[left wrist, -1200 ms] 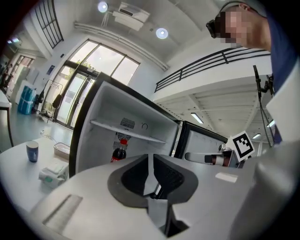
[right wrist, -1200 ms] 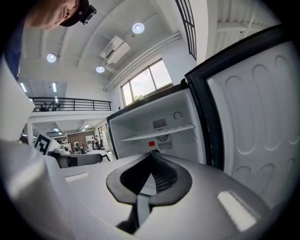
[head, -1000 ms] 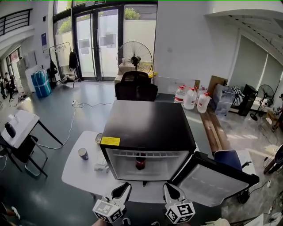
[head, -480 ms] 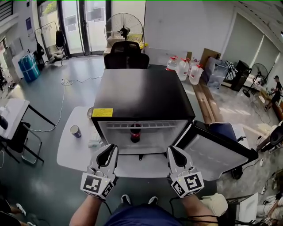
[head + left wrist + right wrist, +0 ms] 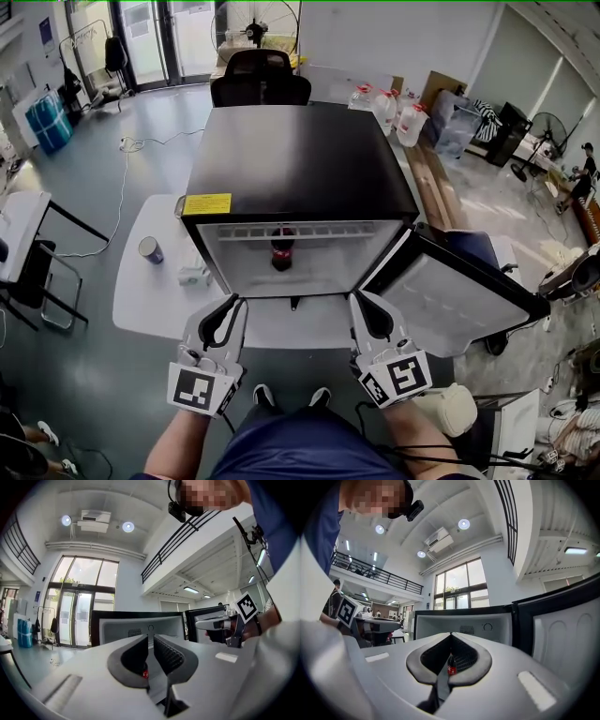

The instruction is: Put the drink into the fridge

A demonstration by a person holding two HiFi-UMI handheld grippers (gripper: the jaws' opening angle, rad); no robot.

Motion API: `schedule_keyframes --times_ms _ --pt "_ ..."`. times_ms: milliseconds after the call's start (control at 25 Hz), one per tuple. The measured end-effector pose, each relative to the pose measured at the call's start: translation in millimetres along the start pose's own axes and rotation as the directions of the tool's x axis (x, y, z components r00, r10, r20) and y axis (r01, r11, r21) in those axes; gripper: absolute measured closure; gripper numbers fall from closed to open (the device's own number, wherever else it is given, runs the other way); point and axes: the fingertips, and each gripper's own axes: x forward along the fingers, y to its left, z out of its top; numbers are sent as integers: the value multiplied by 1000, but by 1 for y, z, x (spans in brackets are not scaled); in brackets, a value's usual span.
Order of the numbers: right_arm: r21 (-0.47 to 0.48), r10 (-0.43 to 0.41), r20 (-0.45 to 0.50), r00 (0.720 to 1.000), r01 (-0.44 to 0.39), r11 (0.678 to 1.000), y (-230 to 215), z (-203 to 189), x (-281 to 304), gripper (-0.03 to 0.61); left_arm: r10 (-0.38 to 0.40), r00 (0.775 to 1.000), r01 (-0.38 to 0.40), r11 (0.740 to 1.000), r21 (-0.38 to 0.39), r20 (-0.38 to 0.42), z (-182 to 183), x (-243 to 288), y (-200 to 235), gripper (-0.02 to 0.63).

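Item 1. Mini fridge (image 5: 300, 159), black shell, pale interior, at frame centre in the head view. It stands on a white table (image 5: 141, 305). Its door (image 5: 459, 300) hangs wide open toward the lower right, white lining facing up.

Item 2. Drink: one dark cola-type bottle (image 5: 282, 251) with a red label. It stands upright inside the fridge, at the middle of the opening near the front edge. The label's print is too small to read. The same bottle shows far off beyond the closed pads in the right gripper view (image 5: 451, 665).

Item 3. Yellow sticker (image 5: 207, 204) on the front left corner of the fridge top. It carries dark lines of text, not legible.

Item 4. Cup (image 5: 149, 249), dark rim, on the table left of the fridge and well apart from it.

Item 5. Left gripper (image 5: 232, 302), lower left of centre, held in front of the table edge. Its jaws are pressed together with nothing between them (image 5: 149, 637). Its cube carries a black-and-white square marker.

Item 6. Right gripper (image 5: 361, 298), lower right of centre, level with the left one. Its jaws meet at the tips and pinch nothing (image 5: 450, 634). It bears a like marker cube.

Item 7. Black office chair (image 5: 261, 80), upper centre, behind the fridge.

Item 8. Clear water jugs (image 5: 384, 105), red caps, grouped on the floor at the upper right.
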Motion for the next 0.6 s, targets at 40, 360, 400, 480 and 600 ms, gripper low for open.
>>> schedule_keyframes --times_ms 40,360,400,480,600 --pt "-12 3 -4 1000 -3 1000 2 -1 0 575 4 1000 -4 1000 6 -14 -2 0 0 575" --pt "-19 27 -10 1000 -27 999 5 -3 -1 575 13 999 -13 1000 5 -30 -10 -1 -3 575" --pt "-15 29 -8 1000 -29 999 5 -3 -1 575 16 999 -16 1000 5 -35 -10 0 -3 575" --pt "-8 32 -5 999 -32 999 4 -3 0 575 29 998 -29 1000 4 -53 -9 2 -1 575" --pt "-5 38 -9 999 -38 999 5 -4 0 575 25 998 -26 1000 -5 -64 -14 3 -2 575"
